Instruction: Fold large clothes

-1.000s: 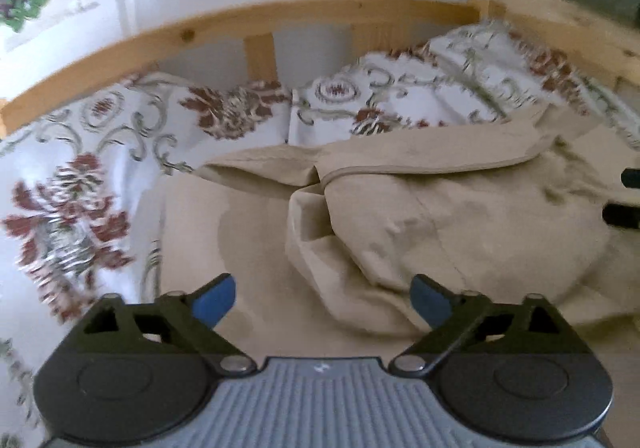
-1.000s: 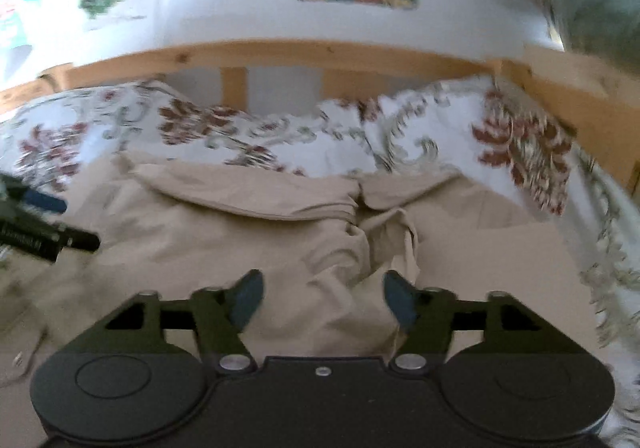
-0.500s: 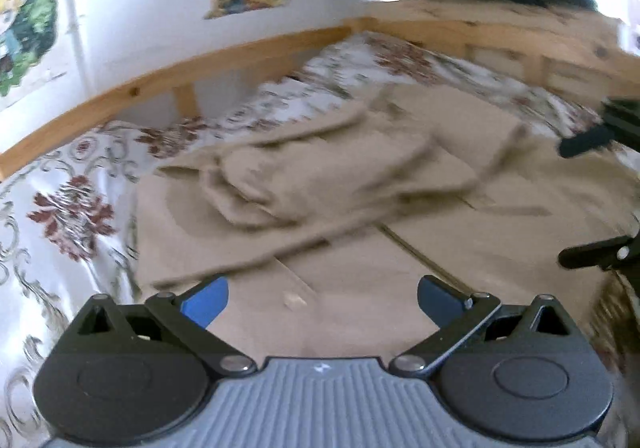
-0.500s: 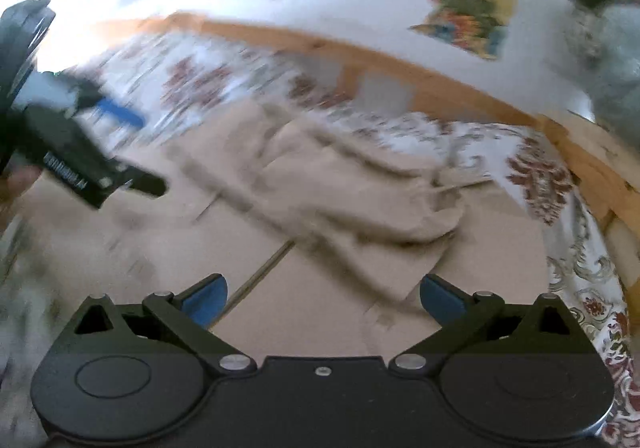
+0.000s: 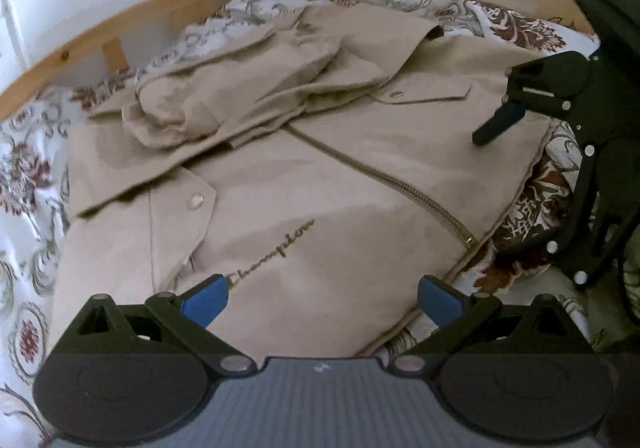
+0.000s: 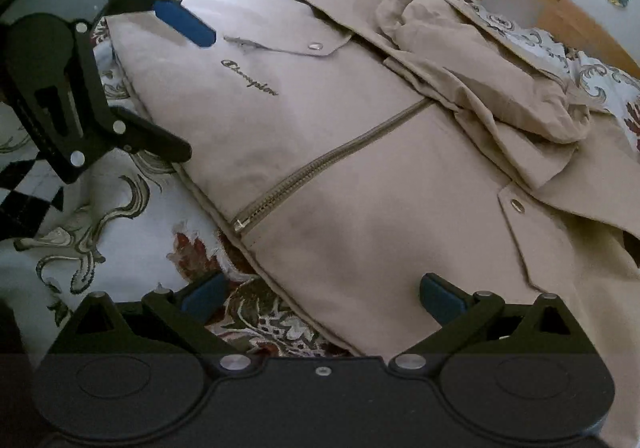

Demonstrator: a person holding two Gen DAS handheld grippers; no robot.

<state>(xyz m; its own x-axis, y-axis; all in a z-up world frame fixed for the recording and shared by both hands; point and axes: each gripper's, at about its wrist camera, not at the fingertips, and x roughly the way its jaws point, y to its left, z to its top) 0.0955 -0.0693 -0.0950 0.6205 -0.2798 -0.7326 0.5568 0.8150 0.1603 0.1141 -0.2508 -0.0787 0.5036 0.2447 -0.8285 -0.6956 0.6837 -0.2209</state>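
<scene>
The left gripper [image 5: 322, 300] hovers with its jaws spread wide and empty over the near hem of the beige jacket [image 5: 304, 184], and the right gripper [image 6: 322, 294] hangs just as wide and empty over the same hem. The jacket lies zipped and front-up across the middle of the bed's flowered sheet [image 6: 100, 232]. Its sleeves [image 6: 492, 68] are bunched toward the wooden bed rail [image 5: 132, 12] at the far edge.

floral bed [image 5: 32, 176], beige jacket [image 5: 320, 184] on top

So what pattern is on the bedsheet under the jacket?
White bedsheet with dark red flowers and grey-green scrollwork, clearest in the right wrist view.
</scene>
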